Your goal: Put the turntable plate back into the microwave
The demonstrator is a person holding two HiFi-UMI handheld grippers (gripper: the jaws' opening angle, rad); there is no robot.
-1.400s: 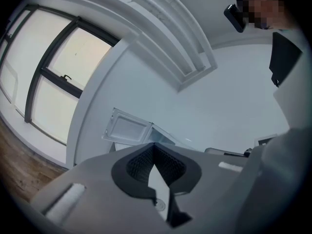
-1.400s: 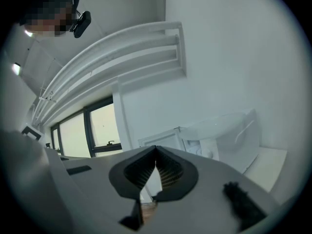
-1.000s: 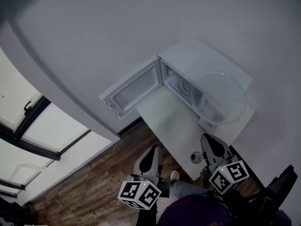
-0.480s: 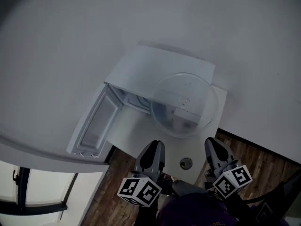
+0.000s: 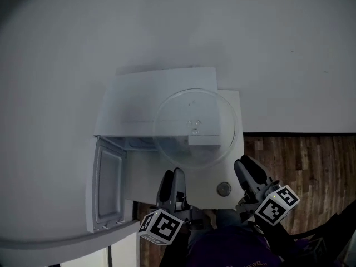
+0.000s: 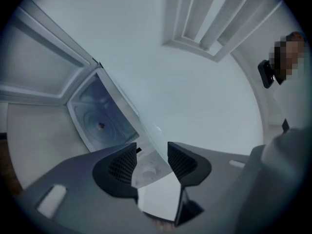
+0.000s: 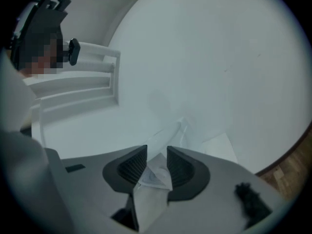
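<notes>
You have no text, brand, number or sign to read here: the microwave (image 5: 156,93) shows nothing legible, and the two cubes (image 5: 161,227) bear only black-and-white square marker patterns.

Microwave (image 5: 139,96) mouth open, hemmed on both sides

The door (image 5: 108,185) is swung wide and juts out from the microwave's left front corner, walling off any approach from that side. The cavity (image 6: 100,123) behind it is unblocked, with only a small hub (image 6: 101,126) on its floor. The clear turntable plate (image 5: 194,113) covers the microwave's right part and overhangs its front; whether it lies on top or leans there cannot be told. In front of the microwave, the table (image 5: 144,182) offers a bare strip, with a small round piece (image 5: 223,189) toward the right. The wall (image 5: 167,26) closes off the back. Right of the table is open wooden floor (image 5: 306,160).
</notes>
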